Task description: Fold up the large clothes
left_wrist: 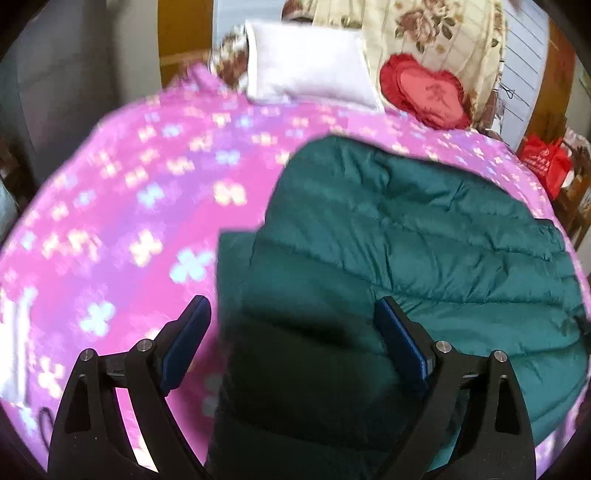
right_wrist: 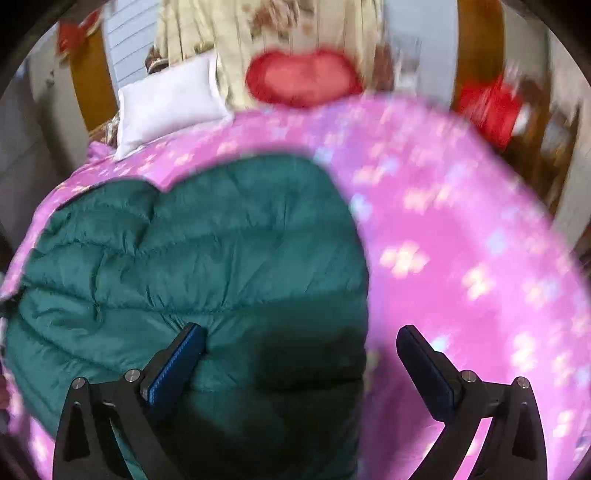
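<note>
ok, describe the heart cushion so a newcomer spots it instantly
Start at the pink bedspread and look to the head of the bed. Beside the white pillow, against the floral bedding, sits the heart cushion. It alone is heart-shaped, with a red frill around a paler centre.

Both grippers, the left gripper (left_wrist: 293, 314) and the right gripper (right_wrist: 301, 341), point steeply downward with jaws spread wide, gripping nothing.

Home bedroom, lived-in.
Bed wearing a pink flowered cover (left_wrist: 147, 192); behind it a white pillow (left_wrist: 306, 70), red heart cushion (left_wrist: 424, 92) and floral bedding (left_wrist: 436, 33) are lying; red bag (left_wrist: 546, 162) sitting beside the bed.
</note>
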